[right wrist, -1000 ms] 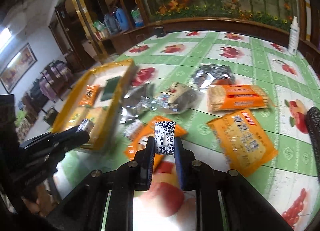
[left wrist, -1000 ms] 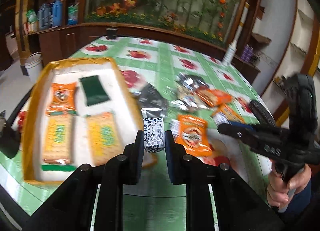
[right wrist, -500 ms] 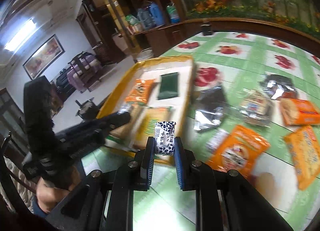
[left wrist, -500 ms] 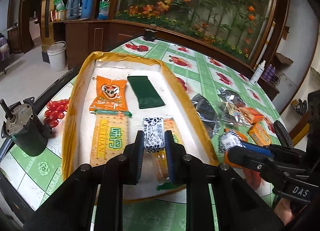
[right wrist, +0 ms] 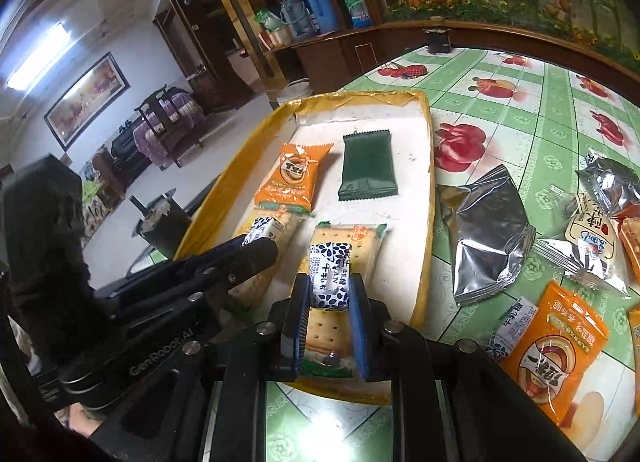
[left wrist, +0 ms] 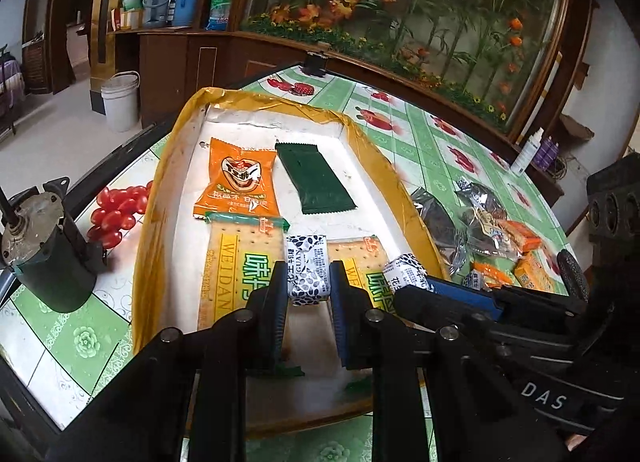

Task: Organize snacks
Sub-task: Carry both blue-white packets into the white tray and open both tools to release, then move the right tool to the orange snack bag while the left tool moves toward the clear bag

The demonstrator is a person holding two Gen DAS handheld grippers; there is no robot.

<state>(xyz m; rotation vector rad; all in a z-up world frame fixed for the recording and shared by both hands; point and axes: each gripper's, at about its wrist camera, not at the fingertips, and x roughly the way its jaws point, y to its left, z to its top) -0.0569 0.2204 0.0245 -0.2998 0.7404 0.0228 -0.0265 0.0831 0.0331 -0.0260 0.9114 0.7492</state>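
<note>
Over the tray (left wrist: 160, 230), both hand-held grippers angle downward.

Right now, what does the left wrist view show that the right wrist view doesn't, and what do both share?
Only the left wrist view: a small motor beside printed cherry tomatoes, and a white spray bottle at the table's far edge.
Only the right wrist view: a loose nougat candy against an orange pouch on the cloth.
Both: the yellow-rimmed tray holding biscuit packs, the dark green sachet, and each gripper, left gripper and right gripper, shut on a blue-and-white candy.
</note>
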